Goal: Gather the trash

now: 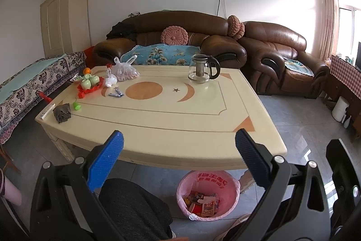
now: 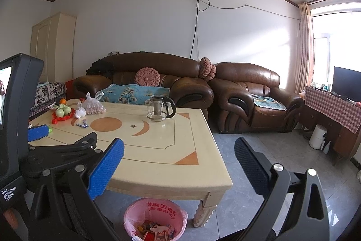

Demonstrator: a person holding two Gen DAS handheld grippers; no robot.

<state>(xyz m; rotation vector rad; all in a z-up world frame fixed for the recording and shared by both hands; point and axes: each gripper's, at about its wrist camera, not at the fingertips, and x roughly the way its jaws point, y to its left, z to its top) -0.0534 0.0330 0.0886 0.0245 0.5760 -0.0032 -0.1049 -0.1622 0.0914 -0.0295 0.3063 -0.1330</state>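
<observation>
A pink-lined trash bin (image 1: 207, 193) with several wrappers inside stands on the floor under the table's near edge; it also shows in the right wrist view (image 2: 155, 219). On the cream table (image 1: 169, 110) lie small blue-white wrappers (image 1: 116, 94), a green cap (image 1: 76, 105) and a dark crumpled rag (image 1: 62, 114). My left gripper (image 1: 179, 146) is open and empty above the near table edge. My right gripper (image 2: 179, 155) is open and empty beside it, over the table's right corner. The left gripper's body shows in the right wrist view (image 2: 36, 134).
A glass teapot (image 1: 203, 70), a plastic bag of nuts (image 1: 125, 71), a small white bag (image 1: 111, 79), a red tray with green cups (image 1: 90, 83), an orange (image 1: 86, 71) and a remote (image 1: 47, 111) are on the table. Brown sofas (image 1: 180, 37) stand behind.
</observation>
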